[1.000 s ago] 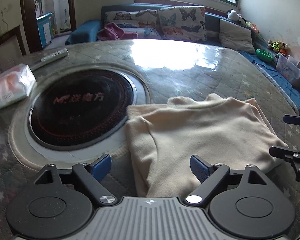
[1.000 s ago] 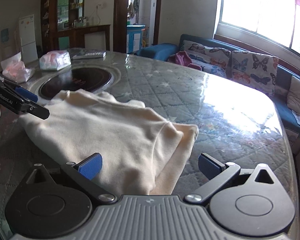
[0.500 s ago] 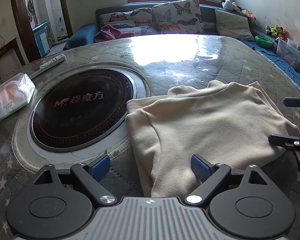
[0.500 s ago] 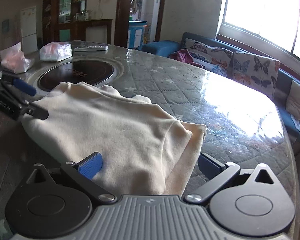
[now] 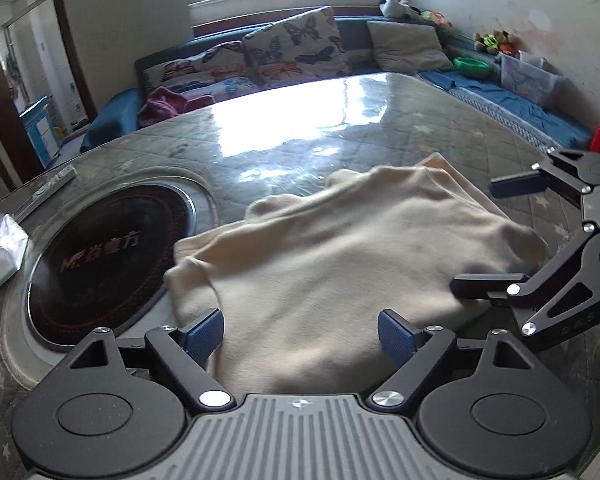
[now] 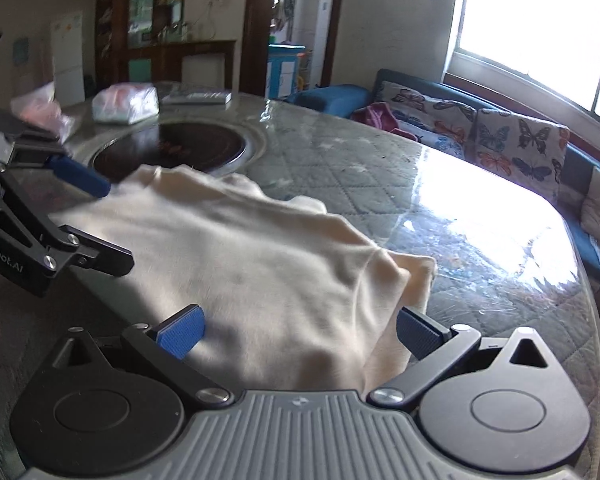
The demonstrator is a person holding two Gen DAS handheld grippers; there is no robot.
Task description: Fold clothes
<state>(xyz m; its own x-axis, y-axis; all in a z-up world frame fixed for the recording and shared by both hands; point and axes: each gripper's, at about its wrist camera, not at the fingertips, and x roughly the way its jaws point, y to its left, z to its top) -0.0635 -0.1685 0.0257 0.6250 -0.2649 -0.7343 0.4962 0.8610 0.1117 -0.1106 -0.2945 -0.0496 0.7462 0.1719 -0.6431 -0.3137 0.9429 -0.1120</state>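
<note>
A cream sweater (image 5: 340, 264) lies folded on the glass-topped table, also in the right wrist view (image 6: 252, 272). My left gripper (image 5: 300, 334) is open, its blue pads on either side of the sweater's near-left edge. My right gripper (image 6: 298, 334) is open, straddling the sweater's near-right edge. Each gripper shows in the other's view: the right one (image 5: 496, 232) at the sweater's right side, the left one (image 6: 108, 226) at its left side. Neither has cloth pinched.
A round dark induction plate (image 5: 104, 256) is set in the table left of the sweater. Plastic-wrapped tissue packs (image 6: 126, 104) and a remote (image 5: 54, 188) lie beyond it. A sofa with butterfly cushions (image 5: 284, 54) runs behind the table.
Both grippers have moved in closer to the sweater, so its edges now lie between their open fingers. The sweater looks slightly pushed and blurred by motion.
</note>
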